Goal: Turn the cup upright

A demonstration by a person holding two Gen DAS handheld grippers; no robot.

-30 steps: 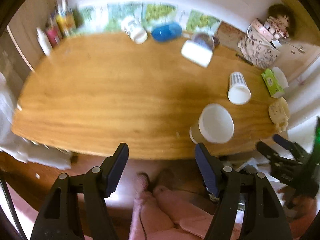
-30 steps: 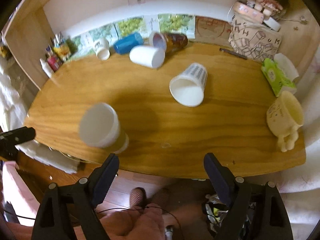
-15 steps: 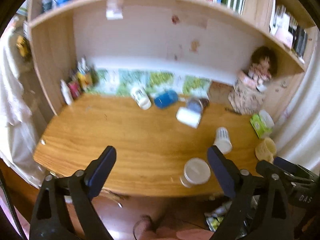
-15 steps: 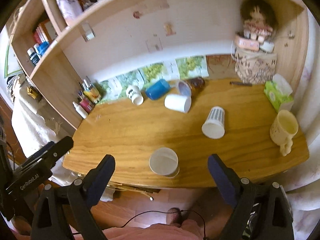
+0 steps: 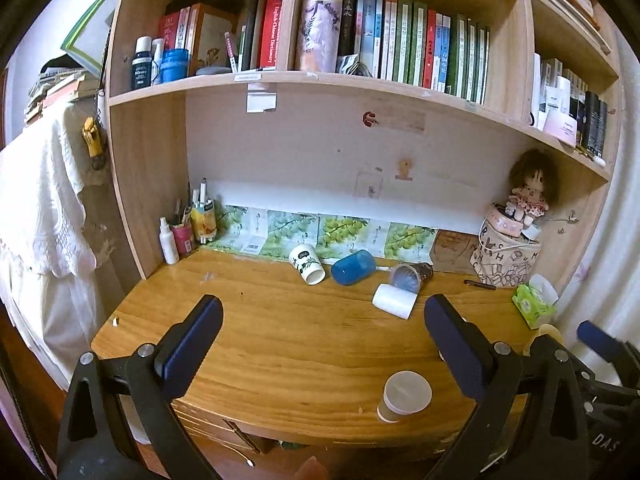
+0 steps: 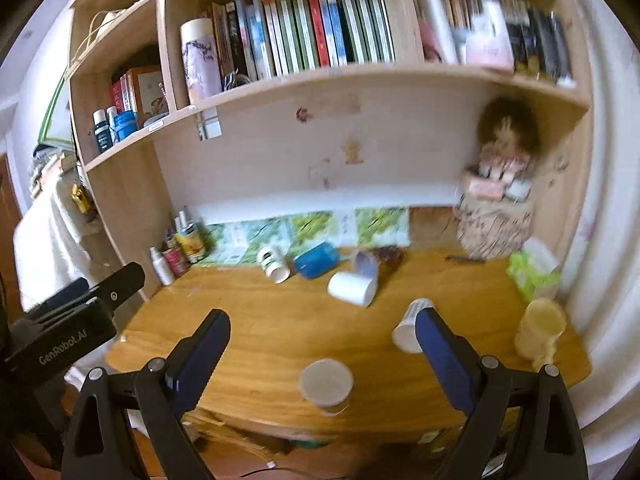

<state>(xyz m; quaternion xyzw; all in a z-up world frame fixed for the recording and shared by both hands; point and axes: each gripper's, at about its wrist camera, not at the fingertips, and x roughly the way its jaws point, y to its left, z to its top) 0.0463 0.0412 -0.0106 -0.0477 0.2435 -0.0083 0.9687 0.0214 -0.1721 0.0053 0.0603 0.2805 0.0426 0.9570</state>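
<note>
A paper cup (image 5: 404,396) with a white inside stands upright near the desk's front edge, also in the right wrist view (image 6: 326,385). Several cups lie on their sides further back: a white patterned cup (image 5: 307,264), a blue cup (image 5: 354,267), a brown cup (image 5: 410,276), a white cup (image 5: 394,300) and a ribbed white cup (image 6: 410,325). My left gripper (image 5: 322,344) is open and empty, above and in front of the desk. My right gripper (image 6: 322,356) is open and empty, likewise back from the desk.
The wooden desk (image 5: 300,336) sits under a bookshelf (image 5: 360,32). A yellow mug (image 6: 540,332) and a green tissue pack (image 5: 534,306) are at the right. Bottles and pens (image 5: 184,232) stand at the back left; a doll (image 5: 528,196) on a box at the back right.
Both grippers have pulled back and tilted up from looking down on the desk, so the shelf is now in view. The cups have not moved.
</note>
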